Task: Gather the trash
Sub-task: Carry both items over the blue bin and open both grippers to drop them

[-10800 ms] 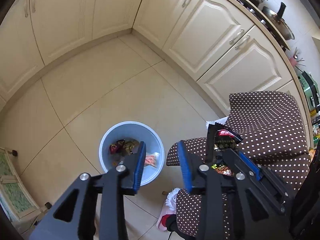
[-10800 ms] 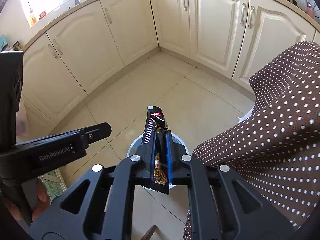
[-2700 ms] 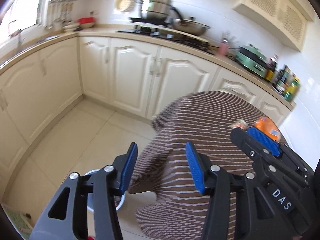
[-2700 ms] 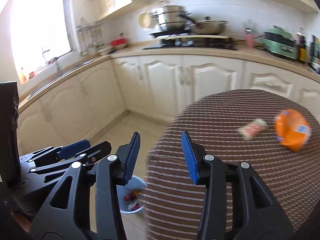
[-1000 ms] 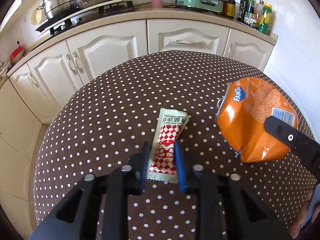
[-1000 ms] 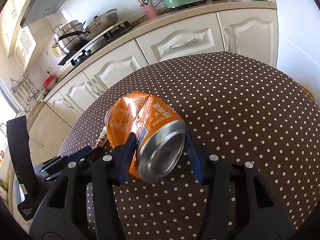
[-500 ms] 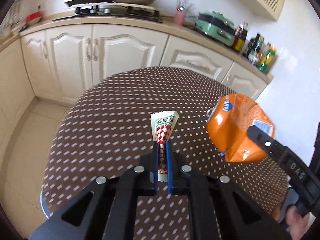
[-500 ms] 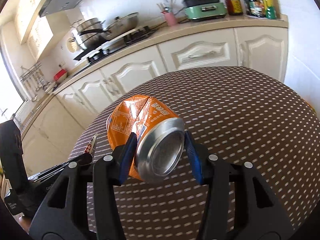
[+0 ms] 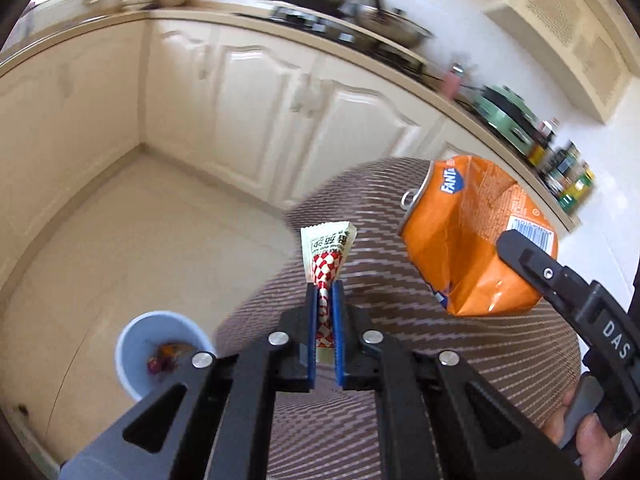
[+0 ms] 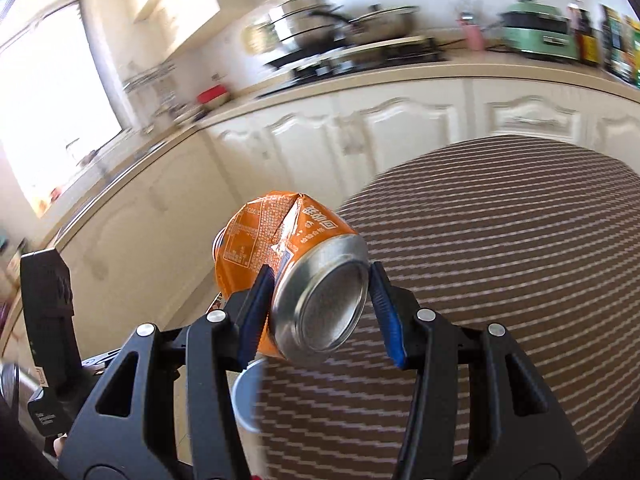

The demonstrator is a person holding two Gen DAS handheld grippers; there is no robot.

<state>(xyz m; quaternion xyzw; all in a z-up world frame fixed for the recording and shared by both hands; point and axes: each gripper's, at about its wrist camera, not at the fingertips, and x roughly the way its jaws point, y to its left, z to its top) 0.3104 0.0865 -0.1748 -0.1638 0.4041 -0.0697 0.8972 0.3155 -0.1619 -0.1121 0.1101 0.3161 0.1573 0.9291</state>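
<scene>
Blue pads of my left gripper point(image 9: 325, 300) press together on a red-and-white checked sachet point(image 9: 329, 258), whose printed white end sticks up past the fingertips. From this left wrist view the sachet hangs clear of the round table point(image 9: 460, 344) with its brown patterned cloth, near the table's edge. Down on the tiled floor point(image 9: 132, 236), to the lower left, stands a pale blue waste bin point(image 9: 132, 360) with a few scraps of rubbish inside. To the right, my right gripper point(image 9: 536, 268) comes in from the side holding a crushed orange Fanta can point(image 9: 472, 240) in the air over the table; here I see the can's pull-tab top and its barcode, and part of my hand point(image 9: 588, 444) on the handle. Cream cabinets point(image 9: 248, 112) and a blurred countertop fill the background.

Seen from the right wrist, my right gripper point(image 10: 320, 308) stands about half spread, its two blue pads clamping the can point(image 10: 276, 248) across its width. This view shows the can's silver bottom facing the camera and the dented, creased side with small print, which the other view hides. The can is held above the table's point(image 10: 500, 248) edge. Only a sliver of the bin's rim point(image 10: 244, 396) peeks out below the can. At the left edge, the black body of my left gripper point(image 10: 48, 300) is visible, but its fingers and the sachet cannot be made out from here.
</scene>
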